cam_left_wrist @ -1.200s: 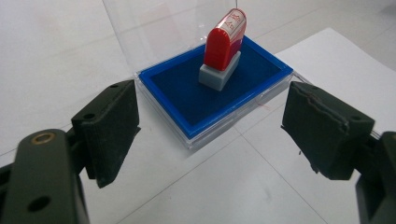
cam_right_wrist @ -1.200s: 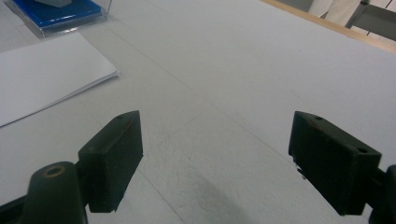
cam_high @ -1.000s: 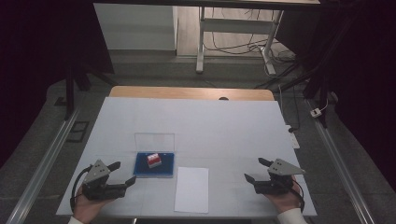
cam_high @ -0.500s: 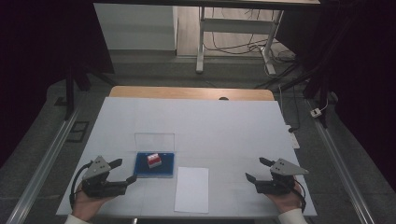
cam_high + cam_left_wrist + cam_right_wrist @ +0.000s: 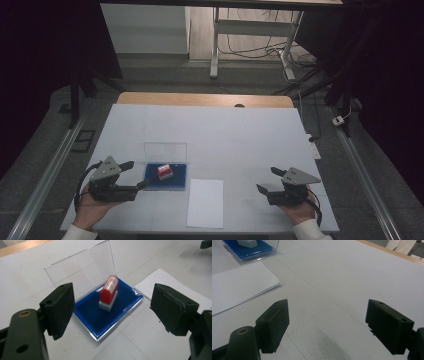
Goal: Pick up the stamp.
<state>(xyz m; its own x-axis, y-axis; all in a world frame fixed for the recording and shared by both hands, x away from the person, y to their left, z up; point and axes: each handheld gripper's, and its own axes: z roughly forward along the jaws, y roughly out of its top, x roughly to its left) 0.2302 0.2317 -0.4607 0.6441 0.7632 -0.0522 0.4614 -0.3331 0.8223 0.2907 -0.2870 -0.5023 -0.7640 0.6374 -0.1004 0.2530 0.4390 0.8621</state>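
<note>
The left gripper rests on the table with its jaws spread wide, aimed at the red stamp. The stamp stands upright on the blue pad of an open case, ahead of the jaws and between their lines, not touched. A white sheet lies just right of the case. Far right, the right gripper sits released over bare table; the stamp seems well apart from it.

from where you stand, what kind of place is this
Probably a lab or recording bay, not a home: a white-covered table stands in a dark room, loose black cables trail on the floor behind, and metal rails flank it.
</note>
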